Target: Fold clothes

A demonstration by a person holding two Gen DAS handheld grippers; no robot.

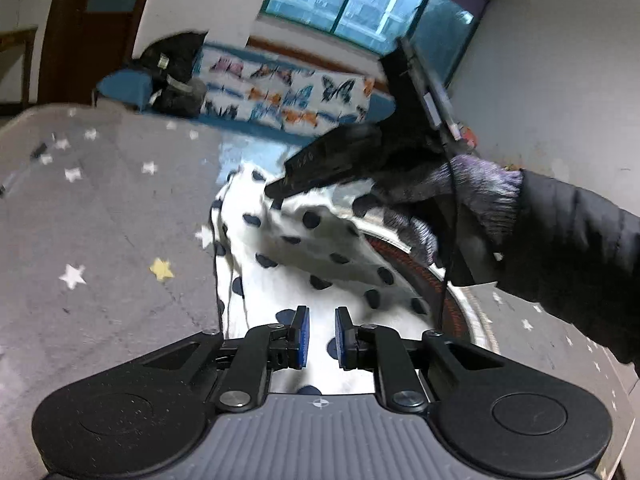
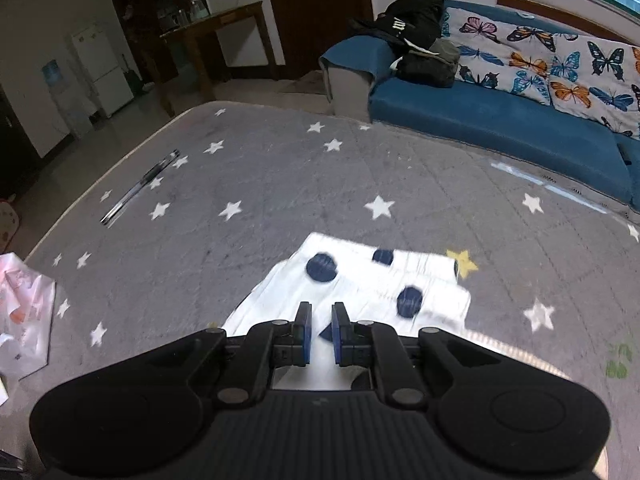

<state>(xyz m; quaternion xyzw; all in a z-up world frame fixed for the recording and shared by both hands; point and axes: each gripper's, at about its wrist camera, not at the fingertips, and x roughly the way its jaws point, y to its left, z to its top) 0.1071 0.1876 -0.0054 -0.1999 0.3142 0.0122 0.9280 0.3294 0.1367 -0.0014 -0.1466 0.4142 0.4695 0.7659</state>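
Two tips: pin the polka-dot cloth (image 1: 304, 248) flat with the released left tongs (image 1: 320, 334), then carry the flap over evenly with the right tongs (image 2: 321, 334), grip impossible to tell.

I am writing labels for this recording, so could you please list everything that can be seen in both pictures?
garment: one, white with dark blue dots, on the grey cloth, partly lifted
cloth: one, grey with white stars, covers the work surface
pen: one, clear and dark, far left on the cloth
plastic bag: one, white and pink, left edge
sofa: one, blue, behind the cloth
blanket: one, butterfly print, on the sofa
dark clothes: a pile, black, on the sofa's left end
window: one, green frame, far wall
left gripper: black, blue pads, slightly apart over the garment
right gripper: black, blue pads; the left view shows its tips on a raised fold
right hand: grey-purple glove
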